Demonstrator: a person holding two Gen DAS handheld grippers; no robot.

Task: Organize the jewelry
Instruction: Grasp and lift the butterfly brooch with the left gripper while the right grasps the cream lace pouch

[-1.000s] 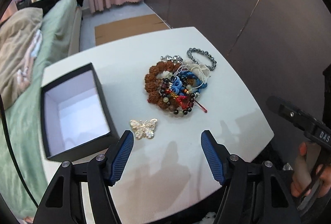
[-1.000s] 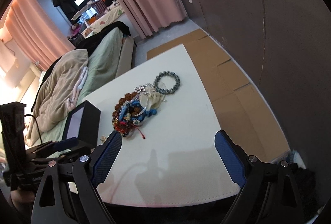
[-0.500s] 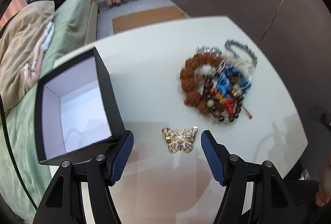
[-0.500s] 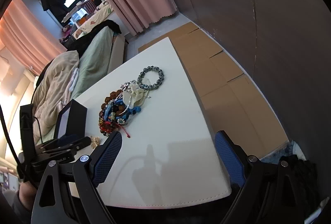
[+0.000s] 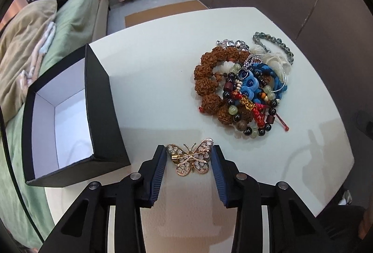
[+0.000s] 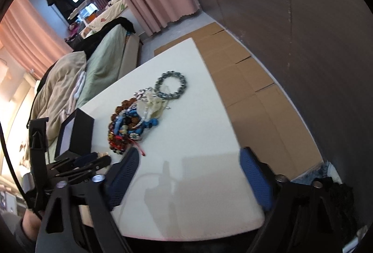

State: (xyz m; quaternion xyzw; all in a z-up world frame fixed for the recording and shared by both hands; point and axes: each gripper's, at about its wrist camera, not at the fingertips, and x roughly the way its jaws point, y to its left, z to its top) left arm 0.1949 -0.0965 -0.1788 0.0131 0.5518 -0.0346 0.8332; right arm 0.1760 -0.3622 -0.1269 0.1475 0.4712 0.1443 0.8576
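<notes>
Both wrist views down at shared white table [image 5: 163, 71]; left nearer

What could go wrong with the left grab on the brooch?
1. The left gripper pinches the butterfly brooch only by its thin wingtips; it could slip or flip out when lifted.
2. The brooch lies pin side up, so the pin may snag a pad.
3. The box wall stands close to the left finger; a low carry toward it may knock it.

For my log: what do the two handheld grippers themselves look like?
Both match: the left gripper and right gripper have black angular linkage arms with triangular cut-outs and silver pivot pins. Each carries blue ribbed fingers. No cables or markings are legible on them.
</notes>
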